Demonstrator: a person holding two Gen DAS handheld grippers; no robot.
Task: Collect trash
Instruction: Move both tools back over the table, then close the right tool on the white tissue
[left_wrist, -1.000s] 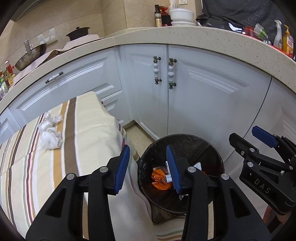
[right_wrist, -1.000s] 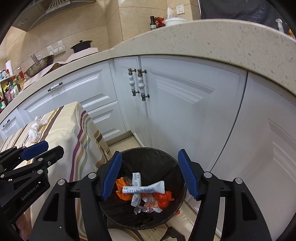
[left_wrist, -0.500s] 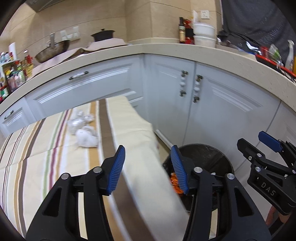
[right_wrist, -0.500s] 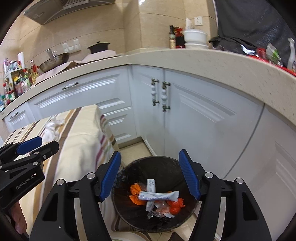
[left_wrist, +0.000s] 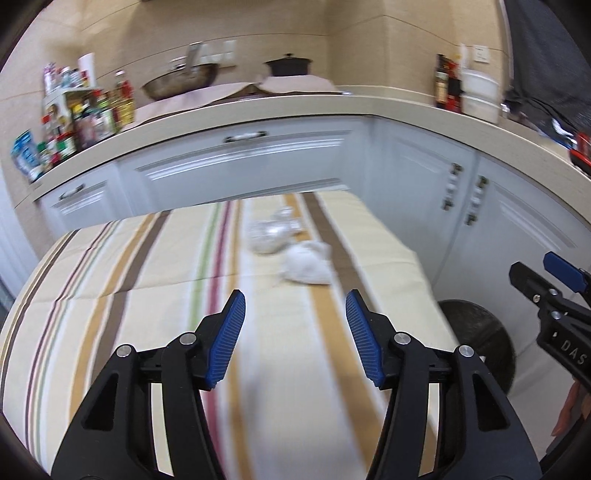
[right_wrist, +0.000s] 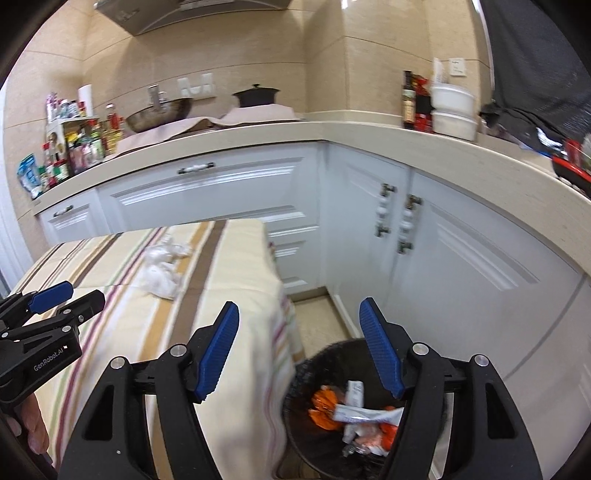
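Two pieces left: a crumpled white paper tissue (left_wrist: 308, 264) and a crinkled clear plastic wrapper (left_wrist: 271, 236) lie touching on the striped cloth-covered table (left_wrist: 147, 273), toward its far right corner.
Bin: the round black-lined trash bin (right_wrist: 332, 354) stands on the floor just right of the table, already holding orange wrappers and a white tube.
Left gripper: the left gripper (left_wrist: 295, 332), black with blue ribbed pads, has just been opening its jaws; they stand well apart with nothing between them, aimed over the table at the tissue.
Right gripper: the right gripper (right_wrist: 300, 350) has just been widening too and holds nothing, hanging over the gap between table edge and bin.
Step in hand: likely the reach toward the table for the next pickup.
Doing it well: come down on the tissue from above, pads straddling its bulk, and close without pinching the cloth beneath.
Look of the trash: both pieces seem light, soft and loosely bunched; blur hides finer detail.
Risk: the wrapper, touching the tissue, could drag along or slip free.
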